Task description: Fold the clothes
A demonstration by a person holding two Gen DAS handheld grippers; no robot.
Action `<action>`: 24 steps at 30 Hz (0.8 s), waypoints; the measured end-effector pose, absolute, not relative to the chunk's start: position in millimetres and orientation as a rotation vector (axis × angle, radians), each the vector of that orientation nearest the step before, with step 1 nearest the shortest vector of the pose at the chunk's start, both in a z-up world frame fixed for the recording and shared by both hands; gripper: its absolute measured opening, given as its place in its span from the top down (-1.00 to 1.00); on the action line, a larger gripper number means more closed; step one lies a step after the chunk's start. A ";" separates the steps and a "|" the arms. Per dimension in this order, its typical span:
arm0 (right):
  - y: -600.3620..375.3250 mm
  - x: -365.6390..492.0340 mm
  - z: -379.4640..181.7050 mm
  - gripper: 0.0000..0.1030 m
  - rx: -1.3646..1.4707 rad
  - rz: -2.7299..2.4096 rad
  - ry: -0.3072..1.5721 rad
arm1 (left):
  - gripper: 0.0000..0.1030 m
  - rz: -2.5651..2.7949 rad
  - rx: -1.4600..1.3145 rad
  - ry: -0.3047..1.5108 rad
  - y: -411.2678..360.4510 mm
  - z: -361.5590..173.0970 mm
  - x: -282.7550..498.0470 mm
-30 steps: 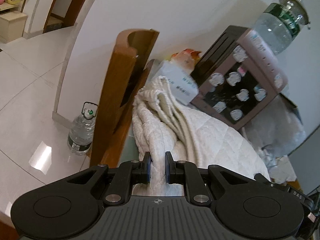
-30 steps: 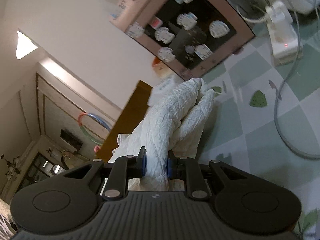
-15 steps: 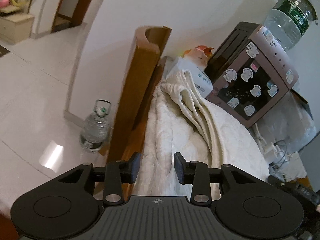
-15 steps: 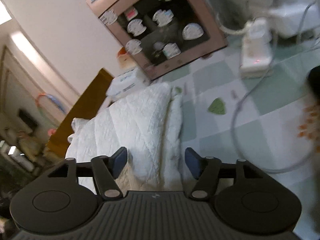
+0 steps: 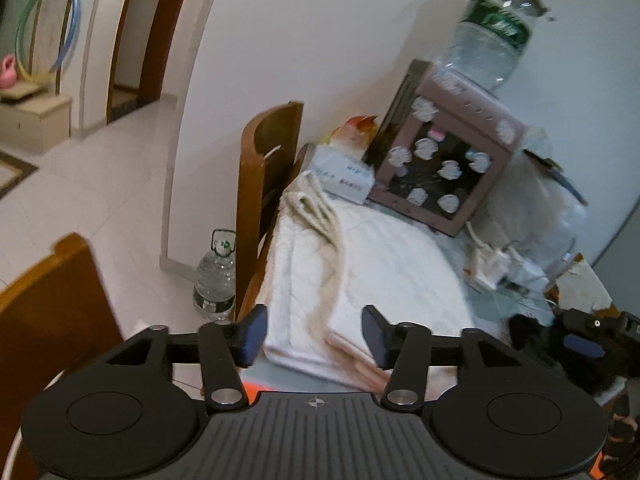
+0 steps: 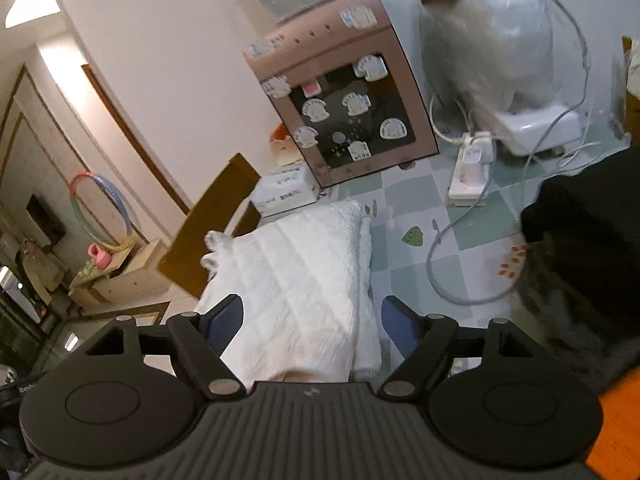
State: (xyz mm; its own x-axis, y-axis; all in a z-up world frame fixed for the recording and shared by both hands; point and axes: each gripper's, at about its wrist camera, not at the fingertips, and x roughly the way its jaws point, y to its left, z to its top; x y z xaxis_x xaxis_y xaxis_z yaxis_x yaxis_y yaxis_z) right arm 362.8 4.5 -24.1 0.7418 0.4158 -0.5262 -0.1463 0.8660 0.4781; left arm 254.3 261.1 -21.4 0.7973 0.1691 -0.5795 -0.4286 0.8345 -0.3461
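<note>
Item one: white quilted cotton garment [image 5: 376, 264], folded into a thick rectangular stack, lying on the green-and-white chequered tablecloth [image 6: 472, 248] near the table's left edge. I judge it rests where a finished fold would be set down, its long side running away from me and a cream lining strip [image 5: 332, 256] showing along the fold line in the left wrist view.

Item two: left gripper [image 5: 314, 334], black with blue pads. Its jaws are opening, and I read them as spread, with nothing pinched; the garment's near edge lies below and between them, untouched.

Item three: right gripper [image 6: 312, 322], same build. Jaws opening, spread wide over the stack, pads clear of the cloth.

Item four: pink-framed tabletop water dispenser [image 6: 348, 112] with stickers on its dark front, standing just beyond the garment, clear bottle [image 5: 488, 44] mounted on top.

Item five: white tissue box [image 6: 284, 192] beside the dispenser, near the garment's far end.

Item six: brown wooden chair back [image 5: 268, 184], close against the table's left edge.

Item seven: white power strip [image 6: 470, 172] with grey cables looping across the cloth, well apart from the stack, so I judge no snag risk to the fold.

Status, by my reckoning: this fold looks complete; both tools free.
</note>
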 end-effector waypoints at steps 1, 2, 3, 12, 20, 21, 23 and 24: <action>2.2 350.7 -17.2 -0.60 0.419 0.321 0.665 | -0.20 0.332 -0.476 0.555 252.5 -12.0 242.7; 0.1 338.7 -10.6 -0.60 0.411 0.322 0.661 | -0.27 0.330 -0.465 0.549 244.8 -3.8 232.0; -2.4 326.8 -4.3 -0.61 0.404 0.324 0.657 | -0.33 0.329 -0.454 0.544 237.1 4.1 221.9; -30.5 217.9 40.2 -0.68 0.333 0.333 0.624 | -0.69 0.293 -0.415 0.495 170.3 49.5 129.6; -44.3 130.3 55.7 -0.92 0.261 0.299 0.599 | -0.96 0.260 -0.304 0.423 102.6 64.1 65.1; -45.0 120.5 56.5 -0.94 0.253 0.290 0.598 | -0.98 0.256 -0.300 0.401 94.6 65.6 56.9; -46.5 100.5 57.6 -0.96 0.239 0.268 0.599 | -1.00 0.243 -0.286 0.361 79.4 67.4 42.3; -46.8 90.9 57.8 -0.98 0.235 0.256 0.600 | -1.00 0.236 -0.277 0.354 72.9 67.3 37.4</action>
